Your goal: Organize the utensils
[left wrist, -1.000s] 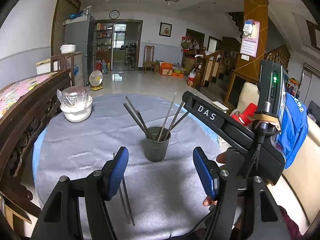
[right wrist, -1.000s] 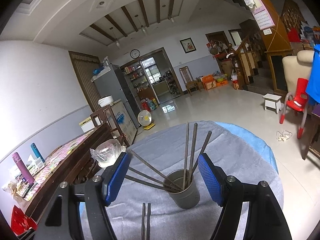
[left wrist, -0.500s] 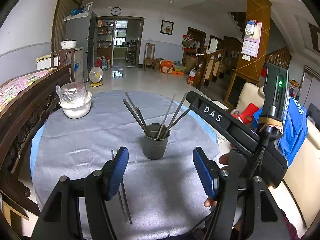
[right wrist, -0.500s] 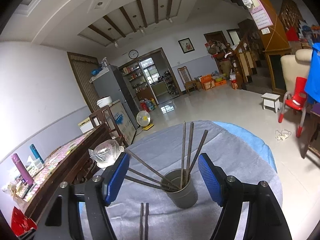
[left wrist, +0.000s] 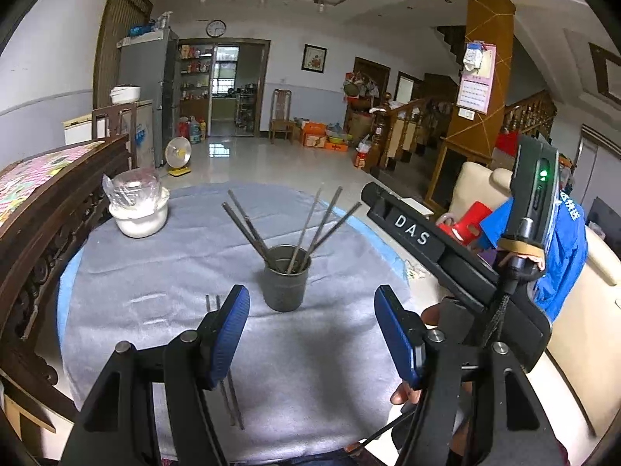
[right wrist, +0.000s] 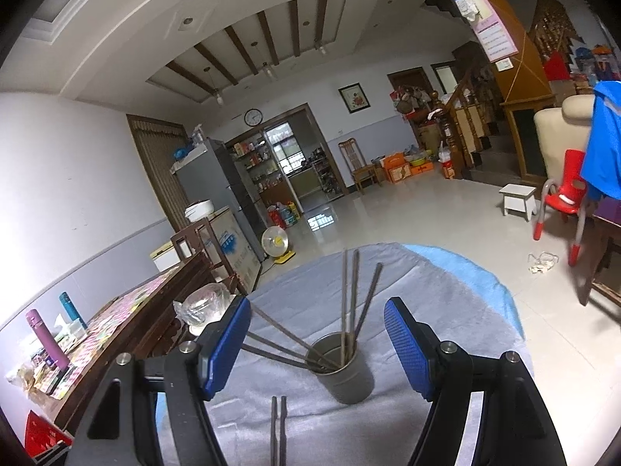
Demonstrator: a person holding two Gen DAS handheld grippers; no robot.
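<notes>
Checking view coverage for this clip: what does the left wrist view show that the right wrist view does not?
Only the left wrist view shows the right device's black body marked DAS and the hand under it. Only the right wrist view shows the purple bottle and white stool. Both share the grey cup of chopsticks, the loose pair lying on the grey cloth, and the white bowl.

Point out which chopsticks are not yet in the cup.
The pair of chopsticks lying flat, side by side, on the grey cloth in front of the metal cup; all the others stand leaning inside it.
</notes>
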